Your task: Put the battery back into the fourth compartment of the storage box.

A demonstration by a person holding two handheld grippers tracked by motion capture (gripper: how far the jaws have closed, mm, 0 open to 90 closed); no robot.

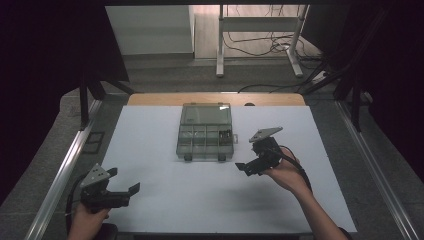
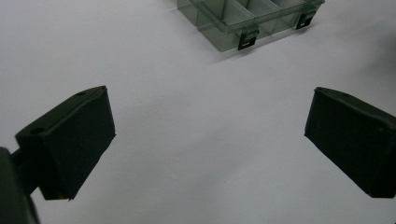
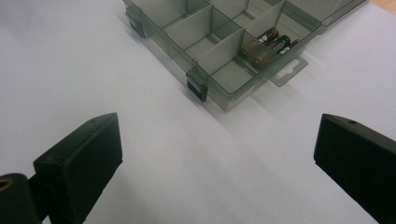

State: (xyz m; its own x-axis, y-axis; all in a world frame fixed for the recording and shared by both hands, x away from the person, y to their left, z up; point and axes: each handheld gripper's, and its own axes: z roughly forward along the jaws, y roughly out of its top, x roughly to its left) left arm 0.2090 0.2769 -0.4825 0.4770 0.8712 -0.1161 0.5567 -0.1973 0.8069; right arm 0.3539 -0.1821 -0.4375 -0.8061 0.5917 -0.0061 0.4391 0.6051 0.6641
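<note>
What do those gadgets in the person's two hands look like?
Both are black hand-held tongs. The left tongs and the right tongs each carry a grey three-cornered plate on top and end in two blocky, matte black wedge-shaped pads. A black cable trails from the right one. The forearms are bare, with no sleeves.

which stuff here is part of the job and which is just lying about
Part of the job:
- clear compartment box, lid open
- batteries in one compartment
- right gripper, jaws open, empty
- left gripper, jaws open, empty

Just lying about:
- metal frame on the floor behind the table
- cables beneath it
</note>
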